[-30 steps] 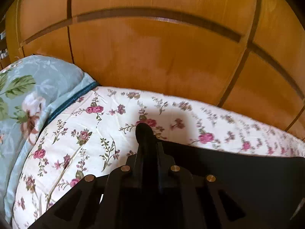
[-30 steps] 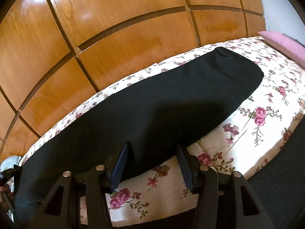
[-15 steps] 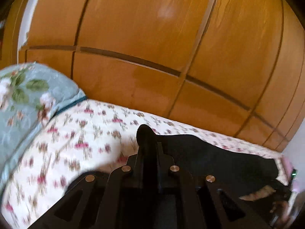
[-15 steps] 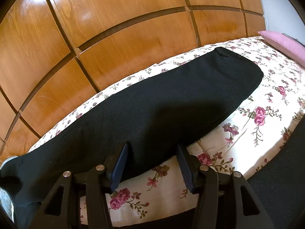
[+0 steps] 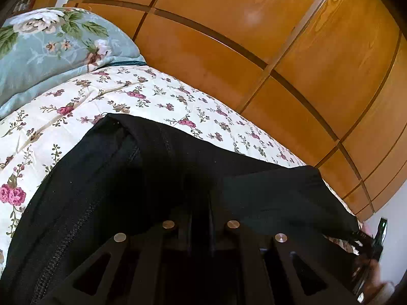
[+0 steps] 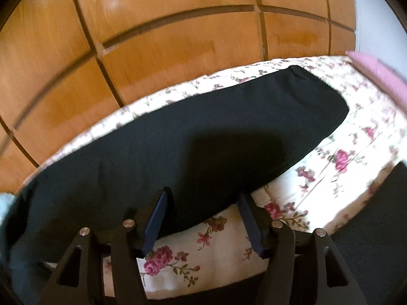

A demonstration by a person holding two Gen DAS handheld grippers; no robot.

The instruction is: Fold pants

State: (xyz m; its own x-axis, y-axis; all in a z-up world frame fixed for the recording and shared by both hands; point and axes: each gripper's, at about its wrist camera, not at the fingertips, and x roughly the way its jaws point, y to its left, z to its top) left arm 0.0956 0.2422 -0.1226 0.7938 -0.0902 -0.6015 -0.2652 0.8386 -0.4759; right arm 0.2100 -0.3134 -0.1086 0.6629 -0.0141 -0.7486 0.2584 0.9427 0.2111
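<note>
The left gripper (image 5: 199, 198) has its jaws closed tight on a fold of the black pants (image 5: 127, 178), matte knit cloth with a stitched seam draped over its fingers. The right gripper (image 6: 203, 203) stands about half open, its jaws just having widened, ribbed blue pads (image 6: 156, 216) straddling the near hem of the pants (image 6: 190, 132) without pressing it. Both point downward at a slant. The pants lie lengthwise along the far edge of the bed (image 6: 318, 185), on a cream quilted sheet printed with pink roses, beside glossy wooden panels (image 6: 178, 38). A teal floral pillow (image 5: 51, 50) sits at the bed's left end.
</note>
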